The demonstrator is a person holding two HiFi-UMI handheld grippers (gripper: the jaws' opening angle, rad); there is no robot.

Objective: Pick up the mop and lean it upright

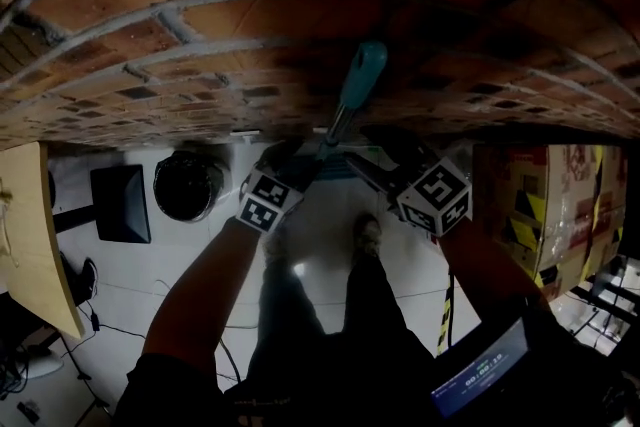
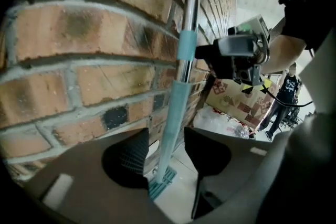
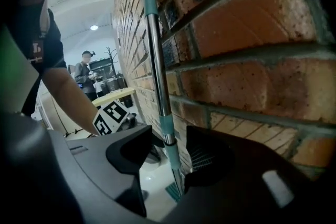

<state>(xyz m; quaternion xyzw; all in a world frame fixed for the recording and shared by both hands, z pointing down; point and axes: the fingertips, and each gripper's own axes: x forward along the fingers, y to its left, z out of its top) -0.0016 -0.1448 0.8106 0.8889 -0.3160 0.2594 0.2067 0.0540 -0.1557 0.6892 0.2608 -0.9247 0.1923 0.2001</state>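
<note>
Against the brick wall, in the head view, the mop stands upright. In the left gripper view, the left gripper is spread, the mop's handle untouched between its jaws. In the right gripper view, the right gripper is spread likewise around the handle, beside the wall.

Mop: shaft glossy polished metal; sleeves and top grip smooth teal plastic. Brick wall: rough matt clay, gritty grey mortar. My left gripper, my right gripper: matt dark plastic, ribbed pads. Floor: pale, smooth, glossy. Cardboard box: matt, printed. Tabletop: light matt wood.
</note>
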